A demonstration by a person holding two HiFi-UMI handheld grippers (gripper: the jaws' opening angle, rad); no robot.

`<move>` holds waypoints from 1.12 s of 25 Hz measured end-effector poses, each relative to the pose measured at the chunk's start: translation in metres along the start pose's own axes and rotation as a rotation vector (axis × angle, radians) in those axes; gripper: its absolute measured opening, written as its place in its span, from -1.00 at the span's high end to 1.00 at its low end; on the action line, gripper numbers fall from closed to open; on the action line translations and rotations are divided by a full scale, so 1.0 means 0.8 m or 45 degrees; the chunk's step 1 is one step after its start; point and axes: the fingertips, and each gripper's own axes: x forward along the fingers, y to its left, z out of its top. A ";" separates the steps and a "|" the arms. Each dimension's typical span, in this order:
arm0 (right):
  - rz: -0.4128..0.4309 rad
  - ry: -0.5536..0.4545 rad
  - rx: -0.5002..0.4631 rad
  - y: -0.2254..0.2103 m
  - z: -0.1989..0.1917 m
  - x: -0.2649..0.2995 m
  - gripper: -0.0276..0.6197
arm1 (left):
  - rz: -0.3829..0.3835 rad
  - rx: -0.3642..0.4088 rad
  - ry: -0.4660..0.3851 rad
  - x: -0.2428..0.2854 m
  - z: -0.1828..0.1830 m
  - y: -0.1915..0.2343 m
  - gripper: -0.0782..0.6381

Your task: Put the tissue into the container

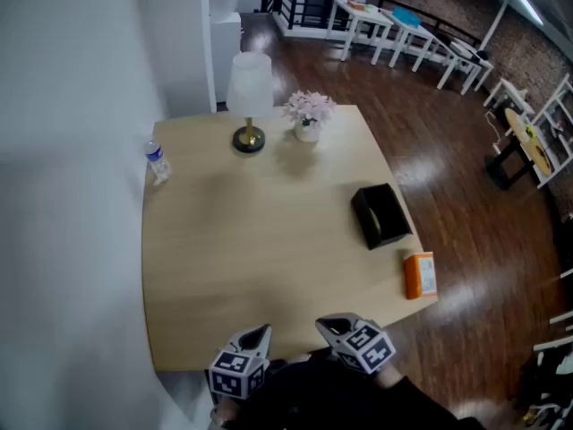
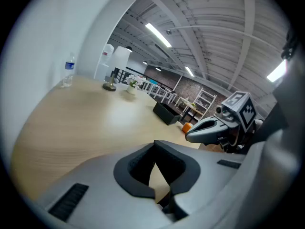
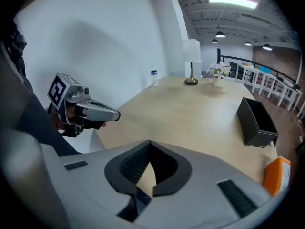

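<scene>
- The tissue pack (image 1: 420, 274), orange, lies right at the table's right-hand edge, near the front corner of the black container (image 1: 380, 215) but apart from it. Nothing holds it, and from above the container looks empty
- Both tools hover at the near edge of the table (image 1: 251, 240), well apart from the pack. The right gripper (image 1: 327, 325) has its jaws pressed together on nothing, and the left gripper (image 1: 260, 332) likewise has its pads meeting with nothing between them
- Likeliest slip: the pack sits so close to the drop that a sideways nudge from closed jaws, or a jaw landing on its outer side, could tip it to the floor. I judge the jaws need to part before the reach
- Second risk: the container looks light and open-topped, so a pack pushed against its wall instead of lowered inside could shove it along the table
- Only the head view gives the plan: pack and container on the right, with the lamp (image 1: 249, 99), flower pot (image 1: 308, 115) and water bottle (image 1: 158, 161) far off at the back, out of the way
- Only the right gripper view shows the container's (image 3: 256, 122) depth and the pack (image 3: 278, 174) side-on. In the left gripper view the pack (image 2: 187, 126) is a small orange patch beyond the container (image 2: 167, 112)
- The gripper views alone show the pads meeting; the head view sees only the marker cubes
</scene>
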 end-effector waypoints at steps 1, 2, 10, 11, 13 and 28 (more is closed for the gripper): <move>0.003 -0.014 0.001 -0.004 0.000 -0.001 0.91 | -0.001 0.014 0.005 0.004 0.001 -0.006 0.78; 0.005 -0.027 0.001 -0.009 0.000 -0.002 0.91 | -0.002 0.026 0.009 0.008 0.002 -0.012 0.78; -0.091 -0.127 0.090 -0.109 -0.029 -0.053 0.91 | -0.055 0.115 0.068 0.087 0.032 -0.068 0.78; -0.117 -0.137 0.123 -0.127 -0.037 -0.064 0.91 | -0.072 0.119 0.077 0.100 0.038 -0.081 0.78; -0.173 -0.166 0.183 -0.165 -0.051 -0.089 0.91 | -0.107 0.123 0.091 0.129 0.050 -0.108 0.78; -0.562 -0.213 0.520 -0.404 -0.192 -0.213 0.91 | -0.161 0.276 0.237 0.266 0.080 -0.243 0.78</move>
